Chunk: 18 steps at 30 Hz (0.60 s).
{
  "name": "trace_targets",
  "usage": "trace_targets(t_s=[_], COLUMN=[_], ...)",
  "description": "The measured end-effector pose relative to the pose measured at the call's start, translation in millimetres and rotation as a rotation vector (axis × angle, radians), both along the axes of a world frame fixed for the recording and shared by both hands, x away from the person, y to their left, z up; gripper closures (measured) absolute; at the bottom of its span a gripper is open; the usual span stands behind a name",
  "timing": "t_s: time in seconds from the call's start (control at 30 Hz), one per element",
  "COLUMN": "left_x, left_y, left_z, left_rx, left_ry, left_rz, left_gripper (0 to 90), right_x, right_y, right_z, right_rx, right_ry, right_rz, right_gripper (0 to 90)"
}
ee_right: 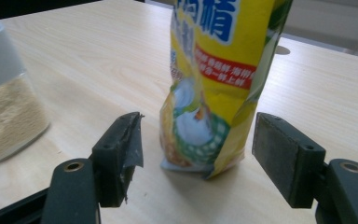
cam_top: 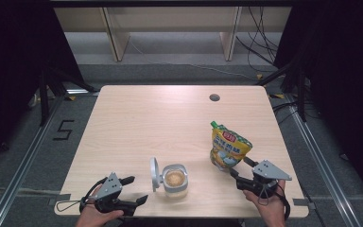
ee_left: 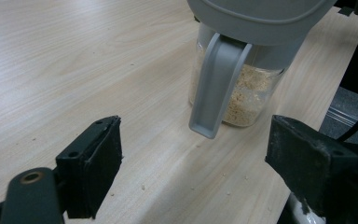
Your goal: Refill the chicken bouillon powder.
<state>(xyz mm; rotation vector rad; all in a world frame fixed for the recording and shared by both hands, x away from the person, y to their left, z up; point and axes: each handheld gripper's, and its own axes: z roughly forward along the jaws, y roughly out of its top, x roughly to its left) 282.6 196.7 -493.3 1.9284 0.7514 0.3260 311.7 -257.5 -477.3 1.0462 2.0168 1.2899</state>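
Held low at the near right of the pale wooden table [cam_top: 137,118], the right gripper [cam_top: 240,176] has its two black jaws spread wide and grips nothing. Just ahead of it stands a yellow stand-up pouch with a green screw cap [cam_top: 229,147], upright and leaning slightly, its printed front showing blue characters and a red band. In the right gripper view the pouch [ee_right: 219,88] rises between the two open jaws but a little beyond their tips, with bare table on either side of its base; neither pad touches it.

At the near left edge, the left gripper [cam_top: 135,190] is also wide open and empty, resting close to the table top in the person's hand. Its jaws point toward a clear square jar with a grey plastic collar [cam_top: 175,180], which sits near the front edge between the two grippers. The jar's grey hinged lid [cam_top: 155,173] is flipped open and stands upright on the jar's left side. Inside is a tan, crumbly granular filling that reaches most of the way up the clear wall. In the left gripper view the jar [ee_left: 242,88] stands ahead of the jaws, apart from them, and a grey latch strap [ee_left: 216,88] hangs down its side. A few tan crumbs [ee_left: 143,186] lie scattered on the wood near the jaws.
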Motion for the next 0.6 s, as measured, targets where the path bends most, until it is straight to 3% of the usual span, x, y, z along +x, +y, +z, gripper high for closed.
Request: trace_targets(t_s=[0.2, 0.23, 0.3, 0.33, 0.37, 0.6], left_x=[0.5, -0.6, 0.7, 0.9, -0.5, 0.8], left_y=[0.1, -0.8, 1.0, 1.2, -0.3, 0.5], left_z=[0.2, -0.3, 0.5, 0.4, -0.2, 0.0], left_rx=[-0.005, -0.018, 0.003, 0.001, -0.020, 0.006], left_ry=[0.003, 0.021, 0.005, 0.001, 0.021, 0.003], left_rz=[0.006, 0.022, 0.010, 0.009, 0.031, 0.019], left_gripper=[17.8, 17.8, 17.8, 17.8, 17.8, 17.8], right_x=[-15.4, -18.1, -24.5, -24.8, -25.7, -40.2], right_y=[1.9, 2.0, 5.3, 4.3, 5.1, 7.8], right_z=[1.5, 2.0, 1.4, 1.5, 0.8, -0.7], right_rx=[-0.033, -0.035, -0.020, -0.039, -0.042, -0.084], right_ry=[-0.004, 0.004, 0.030, 0.018, 0.025, 0.050], right_rz=[0.001, -0.008, -0.018, -0.007, -0.001, 0.006], right_gripper=[32.2, 31.9, 31.1, 30.7, 30.3, 27.5])
